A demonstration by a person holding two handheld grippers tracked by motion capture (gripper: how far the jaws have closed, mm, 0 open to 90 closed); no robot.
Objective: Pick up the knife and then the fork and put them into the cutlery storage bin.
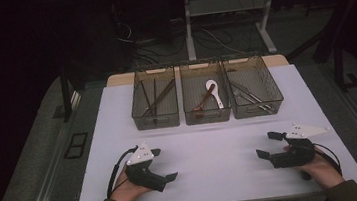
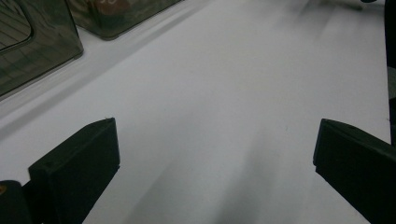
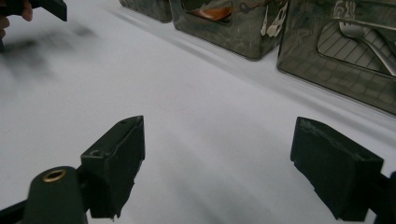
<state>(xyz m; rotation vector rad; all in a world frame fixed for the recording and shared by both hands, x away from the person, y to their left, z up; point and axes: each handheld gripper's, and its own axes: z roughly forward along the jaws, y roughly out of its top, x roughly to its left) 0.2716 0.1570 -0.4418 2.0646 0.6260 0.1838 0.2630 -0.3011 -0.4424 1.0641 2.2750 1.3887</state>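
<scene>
Item 1, left claw [image 1: 164, 165]: we hold it low over the white bench [image 1: 214, 177], well short of the left bin [image 1: 155, 114]. Its jaws stand wide apart with nothing between them; the left gripper view shows bare surface in the gap.

Item 2, left bin: smoky translucent plastic, at the left of a row of three. It holds long dark sticks [image 1: 152, 97], likely chopsticks, leaning crosswise. We judge them light, stiff and smooth, apt to roll; best pinched near mid-length, across the shaft.

Item 3, middle bin [image 1: 206, 110]: just right of the left bin, walls nearly touching. Inside lie a white spoon [image 1: 214, 90] and a brown spoon [image 1: 203, 103], crossing. The white one looks ceramic, so we reckon it heavier, slick and breakable; take the handle, not the bowl. The brown one looks wooden, light and less slippery.

Item 4, right bin [image 1: 257, 103]: farthest right of the left bin. It holds metal cutlery [image 1: 249, 95]; the exact pieces are hard to tell. We expect thin, hard, slippery handles lying flat, awkward to lift off the bin floor.

Item 5, right claw [image 1: 269, 144]: held near the bench, well short of the right bin, jaws apart and empty.
</scene>
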